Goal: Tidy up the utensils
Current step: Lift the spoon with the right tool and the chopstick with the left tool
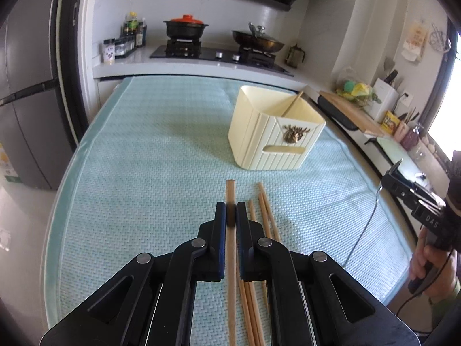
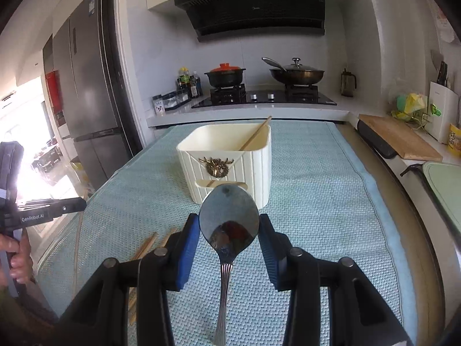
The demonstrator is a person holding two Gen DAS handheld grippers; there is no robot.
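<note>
Left hand-held gripper (image 1: 231, 216): jaws fully closed on one wooden chopstick (image 1: 230, 248), which runs lengthwise between the pads. Loose chopsticks (image 1: 266, 216) lie on the teal mat (image 1: 144, 173) just right of it. Right hand-held gripper (image 2: 229, 227): jaws partly open, pads clamping the bowl of a metal spoon (image 2: 229, 222), handle pointing near. The cream utensil holder (image 2: 230, 158) stands farther along the counter, one chopstick leaning inside.

Left wrist view: looks along its fingers, tilted down at the teal mat (image 1: 144, 173), close
Right wrist view: same heading, more to the right
Shared: cream holder (image 1: 273, 132) (image 2: 230, 155), stove (image 1: 219, 54) (image 2: 262, 98) behind
</note>
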